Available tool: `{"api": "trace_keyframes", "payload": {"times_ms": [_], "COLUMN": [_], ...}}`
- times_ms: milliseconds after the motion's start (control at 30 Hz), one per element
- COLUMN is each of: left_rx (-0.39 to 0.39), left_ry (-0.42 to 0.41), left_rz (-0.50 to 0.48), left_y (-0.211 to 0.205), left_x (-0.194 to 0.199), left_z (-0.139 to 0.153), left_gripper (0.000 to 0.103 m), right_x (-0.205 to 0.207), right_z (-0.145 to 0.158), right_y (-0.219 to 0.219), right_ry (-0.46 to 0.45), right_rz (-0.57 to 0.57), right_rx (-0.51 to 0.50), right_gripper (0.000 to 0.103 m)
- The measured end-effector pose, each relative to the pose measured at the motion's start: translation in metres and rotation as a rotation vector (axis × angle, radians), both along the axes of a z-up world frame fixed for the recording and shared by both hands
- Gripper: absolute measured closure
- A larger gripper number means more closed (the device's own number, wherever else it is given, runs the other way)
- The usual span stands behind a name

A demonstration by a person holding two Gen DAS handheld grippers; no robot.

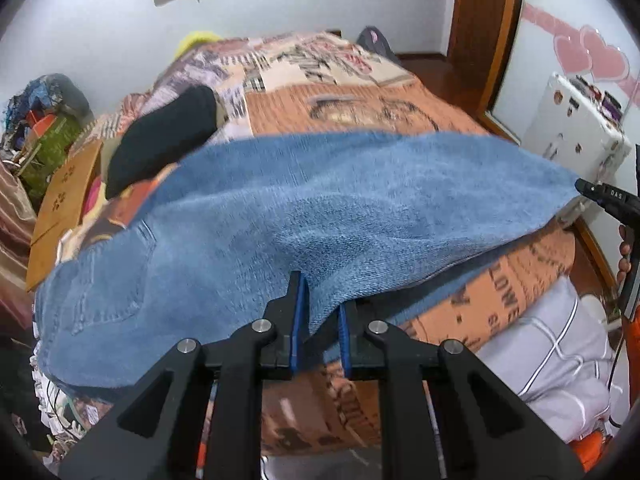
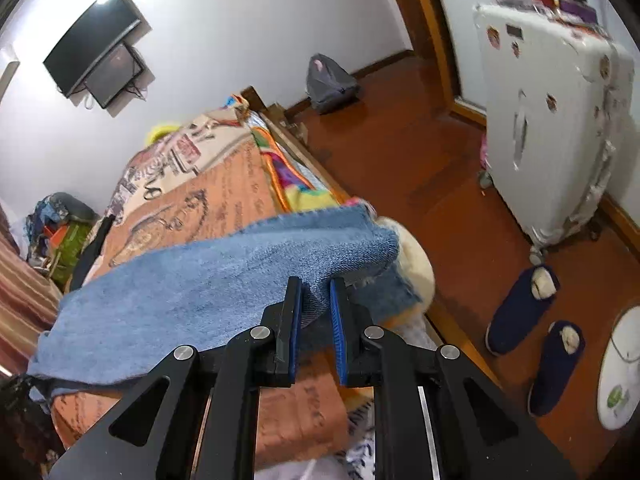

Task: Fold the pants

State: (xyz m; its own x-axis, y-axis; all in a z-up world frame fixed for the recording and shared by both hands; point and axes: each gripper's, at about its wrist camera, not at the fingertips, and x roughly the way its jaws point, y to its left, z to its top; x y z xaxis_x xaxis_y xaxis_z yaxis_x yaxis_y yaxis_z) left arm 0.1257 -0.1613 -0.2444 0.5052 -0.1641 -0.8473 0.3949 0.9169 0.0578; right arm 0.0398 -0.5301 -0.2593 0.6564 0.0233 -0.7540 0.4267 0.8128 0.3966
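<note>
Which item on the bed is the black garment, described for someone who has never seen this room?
Start at the bed with the orange printed blanket. The blue jeans stretch across it, gripped by the left claw and right claw. Just beyond their pocket end lies the black garment, the only plain dark bundle there.

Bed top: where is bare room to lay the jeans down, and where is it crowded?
Free: the orange blanket beyond the lifted jeans, toward the foot of the bed. Crowded: the bed's left edge, with a black garment and a wooden board. Both grippers, left and right, grip denim.
</note>
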Motion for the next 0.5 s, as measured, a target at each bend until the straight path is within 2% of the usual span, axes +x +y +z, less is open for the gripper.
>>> {"api": "trace_keyframes", "payload": {"times_ms": [67,200,400,500], "left_rx": [-0.008,-0.058,-0.108,-0.111], "left_ry": [0.036,0.065,0.022,-0.017], "left_rz": [0.001,-0.007,0.040,0.079], "left_y": [0.000,0.008,0.031,0.040], "left_x": [-0.001,-0.008,-0.015,-0.007], "left_z": [-0.005,0.004,0.040,0.057], "left_gripper": [0.086,0.059,0.056,0.052], "right_x": [0.002,0.000,-0.008,0.000], "right_z": [-0.013,-0.023,-0.003,0.012], "right_y": [0.001,0.005,-0.007,-0.012], "right_ry": [0.049,0.125,0.093,0.071], "right_rz": [0.009,0.001,-0.020,-0.007], "right_rx": [0.014,-0.051,-0.113,-0.180], "right_gripper": [0.089,0.086,0.083,0.076]}}
